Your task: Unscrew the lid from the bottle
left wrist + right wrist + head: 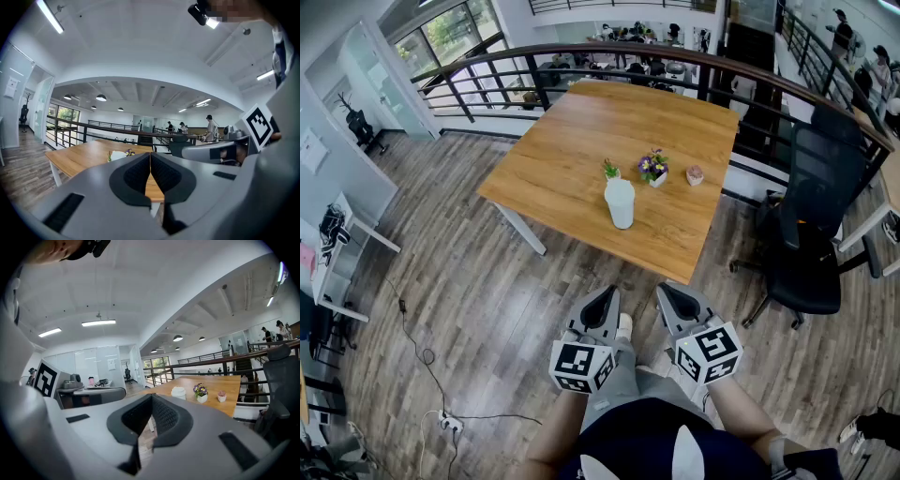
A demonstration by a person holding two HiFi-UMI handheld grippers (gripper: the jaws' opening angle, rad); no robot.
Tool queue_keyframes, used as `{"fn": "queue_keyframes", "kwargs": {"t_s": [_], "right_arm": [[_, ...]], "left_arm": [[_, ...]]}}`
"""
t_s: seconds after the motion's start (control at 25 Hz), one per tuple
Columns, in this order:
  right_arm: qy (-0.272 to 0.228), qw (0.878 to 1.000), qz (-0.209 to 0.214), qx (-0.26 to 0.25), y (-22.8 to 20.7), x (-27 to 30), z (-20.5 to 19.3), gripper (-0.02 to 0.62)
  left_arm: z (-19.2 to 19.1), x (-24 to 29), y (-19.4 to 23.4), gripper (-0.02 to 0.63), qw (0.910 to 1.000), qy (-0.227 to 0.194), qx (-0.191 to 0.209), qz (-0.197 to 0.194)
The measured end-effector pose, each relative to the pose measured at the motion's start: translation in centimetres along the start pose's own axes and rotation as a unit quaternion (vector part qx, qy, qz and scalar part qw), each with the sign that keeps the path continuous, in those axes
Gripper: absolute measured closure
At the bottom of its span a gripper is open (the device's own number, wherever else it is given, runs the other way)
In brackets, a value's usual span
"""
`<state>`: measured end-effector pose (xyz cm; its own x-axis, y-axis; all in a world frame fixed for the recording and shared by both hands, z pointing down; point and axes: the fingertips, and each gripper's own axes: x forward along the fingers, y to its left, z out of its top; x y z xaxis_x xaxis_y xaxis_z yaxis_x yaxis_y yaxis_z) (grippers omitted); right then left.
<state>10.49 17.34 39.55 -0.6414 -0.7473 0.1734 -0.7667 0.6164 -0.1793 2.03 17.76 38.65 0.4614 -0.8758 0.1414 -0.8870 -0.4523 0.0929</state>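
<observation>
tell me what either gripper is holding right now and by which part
Nothing is held. The left gripper and right gripper are both shut and empty, well short of the white lidded bottle standing on the wooden table.

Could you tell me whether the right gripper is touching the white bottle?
Apart. The head view shows the right gripper over the floor, short of the table where the white bottle stands, with floor between them.

The table (572,159) is smooth, satiny wood with a warm grain. The floor (478,300) is grey, matt plank. The bottle (620,204) looks like matt white plastic. The left gripper (607,292) and right gripper (667,289) are matt grey plastic with black ribbed pads (136,174).
</observation>
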Motion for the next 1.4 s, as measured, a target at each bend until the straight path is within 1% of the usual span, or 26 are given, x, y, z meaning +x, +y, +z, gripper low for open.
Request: {"fn": "queue_keyframes", "kwargs": {"t_s": [0.24, 0.48, 0.76, 0.92, 1.12, 1.28, 1.32, 1.36, 1.4], "right_arm": [[0.002, 1.000, -0.006, 0.001, -0.5, 0.7, -0.2, 0.593], [0.000, 1.000, -0.013, 0.002, -1.8, 2.4, 0.0, 0.591], [0.002, 1.000, -0.012, -0.003, -3.0, 6.0, 1.2, 0.591], [0.006, 1.000, -0.009, -0.012, -3.6, 8.2, 2.3, 0.591], [0.005, 1.000, -0.018, -0.005, -5.2, 10.5, 3.1, 0.588], [0.008, 1.000, -0.015, 0.002, -6.1, 12.1, 3.3, 0.537], [0.010, 1.000, -0.013, 0.002, -6.3, 12.5, 3.3, 0.527], [0.013, 1.000, -0.012, 0.001, -6.5, 12.8, 3.4, 0.509], [0.016, 1.000, -0.011, 0.000, -6.7, 13.1, 3.4, 0.490]], "left_arm": [[-0.3, 0.6, 0.1, 0.581, 0.9999, 0.000, 0.009, -0.011], [-0.6, 2.4, 1.7, 0.581, 0.9999, 0.007, 0.010, -0.001], [0.4, 5.2, 4.6, 0.581, 0.9997, 0.008, 0.021, 0.006], [1.3, 6.9, 6.7, 0.581, 0.9997, 0.008, 0.024, 0.001], [1.8, 9.3, 8.9, 0.580, 0.9995, 0.007, 0.029, -0.007], [1.6, 10.8, 10.0, 0.577, 0.9994, 0.008, 0.029, -0.016], [1.4, 11.3, 10.2, 0.567, 0.9993, 0.011, 0.029, -0.020], [1.3, 11.7, 10.3, 0.521, 0.9991, 0.015, 0.028, -0.026], [1.1, 12.2, 10.3, 0.460, 0.9989, 0.020, 0.027, -0.033]]}}
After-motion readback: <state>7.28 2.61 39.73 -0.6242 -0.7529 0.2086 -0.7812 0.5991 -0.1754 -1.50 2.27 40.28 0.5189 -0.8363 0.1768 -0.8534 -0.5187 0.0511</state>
